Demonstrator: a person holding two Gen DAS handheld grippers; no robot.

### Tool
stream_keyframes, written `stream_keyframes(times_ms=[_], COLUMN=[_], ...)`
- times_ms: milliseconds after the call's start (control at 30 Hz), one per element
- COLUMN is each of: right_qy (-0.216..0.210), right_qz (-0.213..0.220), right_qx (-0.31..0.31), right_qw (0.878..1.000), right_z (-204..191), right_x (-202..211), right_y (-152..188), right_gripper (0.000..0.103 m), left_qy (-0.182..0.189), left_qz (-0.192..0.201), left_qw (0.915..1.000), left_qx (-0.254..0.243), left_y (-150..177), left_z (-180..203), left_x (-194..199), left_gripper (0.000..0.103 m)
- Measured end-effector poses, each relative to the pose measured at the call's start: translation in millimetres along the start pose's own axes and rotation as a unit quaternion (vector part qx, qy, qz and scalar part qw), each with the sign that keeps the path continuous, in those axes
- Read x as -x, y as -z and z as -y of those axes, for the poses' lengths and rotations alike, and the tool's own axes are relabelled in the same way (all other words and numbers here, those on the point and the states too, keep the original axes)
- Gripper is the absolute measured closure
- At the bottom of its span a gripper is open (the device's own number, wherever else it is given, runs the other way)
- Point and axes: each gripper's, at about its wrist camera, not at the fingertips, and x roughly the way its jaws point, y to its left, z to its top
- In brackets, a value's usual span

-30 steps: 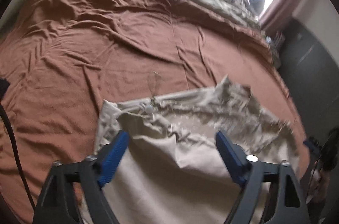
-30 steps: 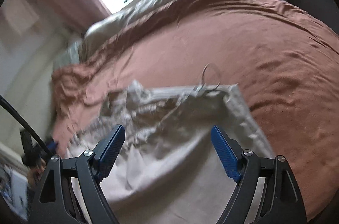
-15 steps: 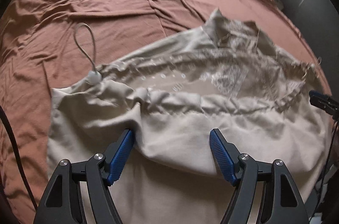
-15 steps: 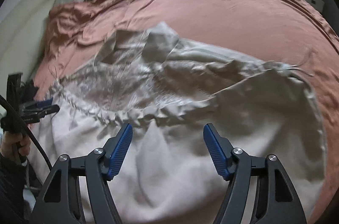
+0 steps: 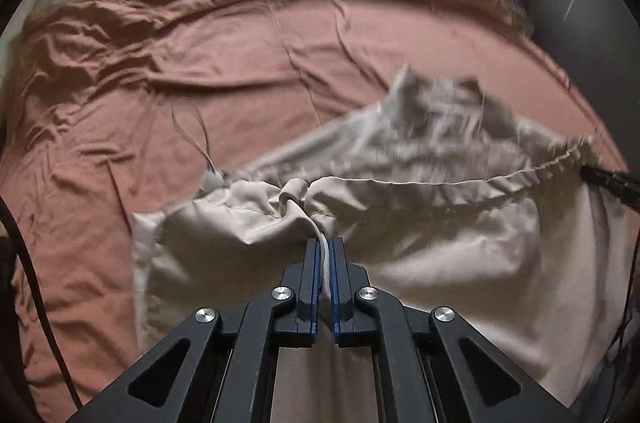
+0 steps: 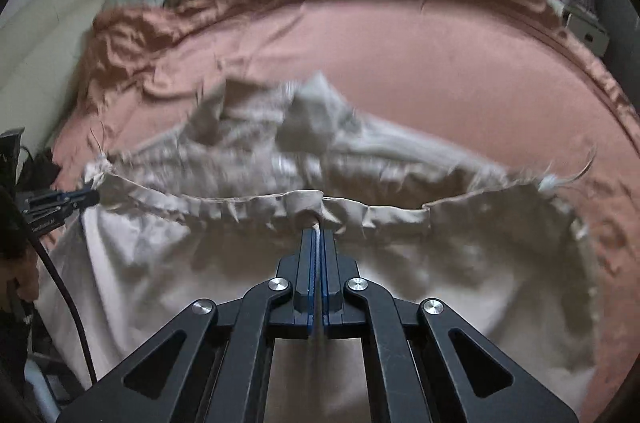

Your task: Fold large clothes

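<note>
Large beige gathered-hem cloth garment [image 5: 420, 255] spread on rust-brown bedsheet [image 5: 240, 71], ahead of both tongs. Left tongs [image 5: 325, 243], right tongs [image 6: 316, 233] just clamped onto near gathered edge. No fold made yet; all folding left.

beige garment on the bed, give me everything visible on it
The beige garment is a large, light woven-looking piece, lying crumpled on the rust-brown bedsheet. A gathered hem runs across its width, with a drawcord loop and a pale toggle at one end. Printed inner fabric shows beyond the hem, blurred. The left gripper and the right gripper have just closed and each pinches the hem, fabric bunching at both.
</note>
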Motion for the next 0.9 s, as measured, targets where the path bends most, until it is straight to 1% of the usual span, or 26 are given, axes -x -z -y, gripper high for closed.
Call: stream_keyframes(times_ms=[67, 167, 300, 367, 400, 467, 533, 567, 600, 633, 700, 733, 767, 800, 833, 867, 900], right_qy=[0.003, 0.006, 0.019, 0.024, 0.026, 0.031, 0.036, 0.037, 0.037, 0.038, 0.038, 0.037, 0.036, 0.037, 0.035, 0.032, 0.029], right_qz=[0.015, 0.015, -0.009, -0.022, -0.026, -0.037, -0.047, -0.047, -0.047, -0.05, -0.052, -0.05, -0.049, -0.047, -0.043, -0.038, -0.031], right_qx=[-0.005, -0.014, -0.026, -0.032, -0.035, -0.038, -0.045, -0.048, -0.053, -0.055, -0.058, -0.063, -0.067, -0.07, -0.069, -0.069, -0.068], right_qw=[1.0, 1.0, 0.999, 0.999, 0.999, 0.998, 0.997, 0.997, 0.997, 0.996, 0.996, 0.996, 0.996, 0.996, 0.996, 0.996, 0.997], right_z=[-4, -4, -6, -6, -6, -4, -4, -3, -3, -4, -2, -1, -1, -2, -4, -5, -9], right_x=[3, -7, -33, -50, -54, -68, -79, -80, -79, -76, -69, -63, -56, -50, -42, -34, -26], right_y=[-2, -2, 1, 4, 3, 3, 4, 1, 1, 1, -2, -2, -4, -4, -3, -2, 0], right_gripper=[0.103, 0.103, 0.103, 0.103, 0.103, 0.103, 0.103, 0.103, 0.103, 0.103, 0.101, 0.1, 0.096, 0.087, 0.081, 0.066, 0.055], left_qy=[-0.003, -0.014, -0.022, -0.02, -0.017, -0.009, -0.003, -0.001, 0.0, 0.002, 0.009, 0.01, 0.011, 0.013, 0.016, 0.018, 0.018], left_qz=[0.009, 0.0, -0.022, -0.031, -0.036, -0.041, -0.041, -0.045, -0.046, -0.043, -0.02, -0.01, 0.003, 0.013, 0.019, 0.022, 0.026], left_qw=[0.9999, 0.9999, 0.9993, 0.9989, 0.9987, 0.9983, 0.9983, 0.9981, 0.9979, 0.9979, 0.9981, 0.9979, 0.9976, 0.9971, 0.9965, 0.9961, 0.9954], left_qx=[0.007, 0.01, 0.019, 0.028, 0.033, 0.04, 0.041, 0.043, 0.046, 0.049, 0.058, 0.062, 0.069, 0.074, 0.08, 0.084, 0.09], left_y=[-5, -8, -3, 1, 2, 2, -1, -2, -3, -4, -3, -3, -2, 0, 2, 3, 6], left_z=[-1, -2, -8, -12, -15, -18, -19, -20, -22, -24, -30, -32, -36, -40, -44, -47, -51], left_x=[-1, -17, -44, -56, -62, -68, -65, -62, -57, -52, -33, -25, -14, -4, 5, 10, 18], left_gripper=[0.098, 0.098, 0.098, 0.098, 0.096, 0.093, 0.09, 0.086, 0.078, 0.072, 0.043, 0.039, 0.035, 0.034, 0.034, 0.034, 0.034])
